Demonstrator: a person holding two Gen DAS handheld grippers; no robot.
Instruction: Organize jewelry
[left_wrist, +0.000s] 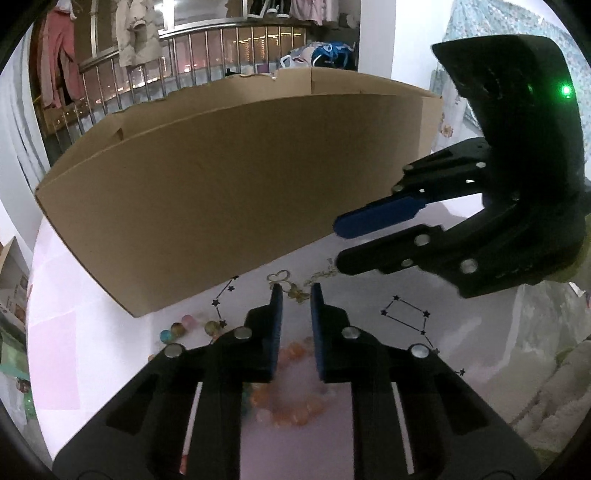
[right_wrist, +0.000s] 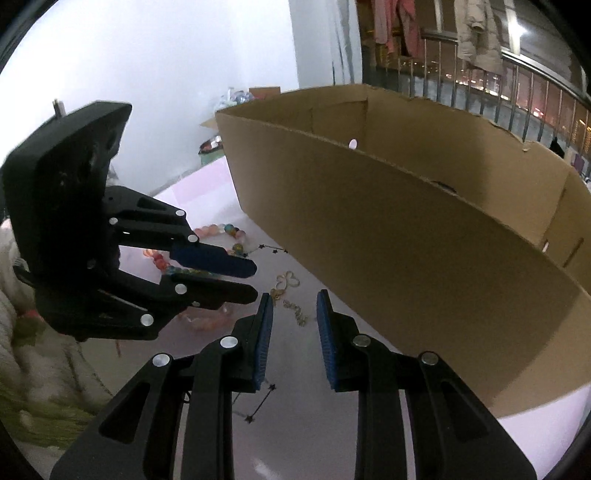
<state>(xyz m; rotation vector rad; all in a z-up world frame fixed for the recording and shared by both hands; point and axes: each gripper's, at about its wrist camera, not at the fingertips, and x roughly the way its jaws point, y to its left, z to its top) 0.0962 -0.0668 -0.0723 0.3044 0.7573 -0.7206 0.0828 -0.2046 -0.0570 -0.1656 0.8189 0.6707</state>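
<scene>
Gold chain (right_wrist: 291, 295) on table, both grippers angled down over it, left gripper (left_wrist: 296, 295) and right gripper (right_wrist: 294, 299) narrowly parted, empty.

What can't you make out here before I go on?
- Cardboard box contents: both views, its near wall hides them.
- Orange bead bracelet: left wrist view, blurred, partly behind the left gripper.
- Gold chain: small, clasp unreadable; right gripper over it, contact unclear.
</scene>
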